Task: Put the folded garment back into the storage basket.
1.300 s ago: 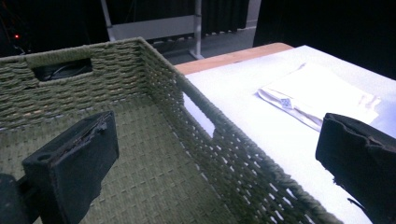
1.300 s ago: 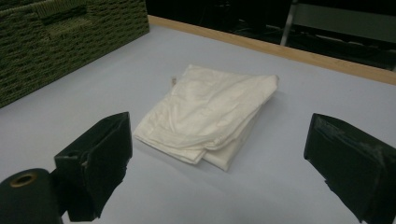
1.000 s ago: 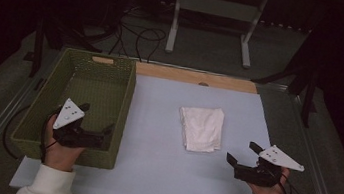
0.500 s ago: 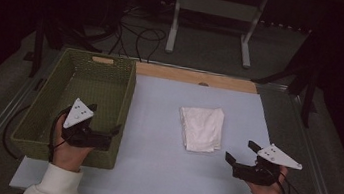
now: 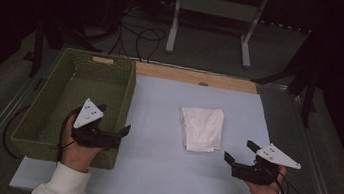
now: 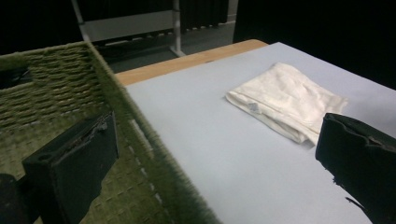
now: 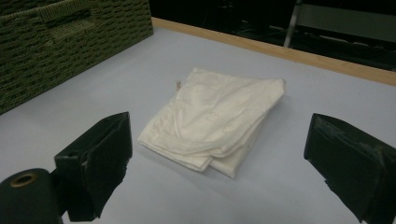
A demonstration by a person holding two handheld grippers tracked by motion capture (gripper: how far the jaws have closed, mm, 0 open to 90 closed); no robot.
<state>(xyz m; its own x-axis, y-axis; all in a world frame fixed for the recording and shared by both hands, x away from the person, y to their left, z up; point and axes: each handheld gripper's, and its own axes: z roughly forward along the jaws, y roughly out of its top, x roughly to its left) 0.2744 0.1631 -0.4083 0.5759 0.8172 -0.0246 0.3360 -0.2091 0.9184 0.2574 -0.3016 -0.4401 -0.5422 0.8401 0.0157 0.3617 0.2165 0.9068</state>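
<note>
Holding both pairs of jaws spread wide with nothing between them, I am hovering over the near part of the table. My left gripper (image 5: 114, 129) is straddling the right wall of the green woven basket (image 5: 52, 106): in the left gripper view one jaw is hanging over the basket's woven floor and the other over the pale blue tabletop (image 6: 224, 140), with the wall running up between them. My left hand (image 5: 77, 151) is gripping the body from behind, the grey three-cornered plate tilting on top.

My right gripper (image 5: 241, 152) is sitting well apart from the left, near the front right of the table, my right hand (image 5: 264, 192) wrapping it from below. Its jaws are pointing toward the folded white cloth (image 5: 201, 127) (in the right gripper view the cloth (image 7: 215, 119) is lying squarely between and beyond the two black jaws, not touching either).

The cloth is resting flat on the tabletop, right of the basket and clear of it, roughly in the middle of the surface. In the left gripper view the cloth (image 6: 287, 100) is showing ahead, close beside the jaw over the table. A strip of bare wood (image 5: 195, 76) is edging the far side of the table.
</note>
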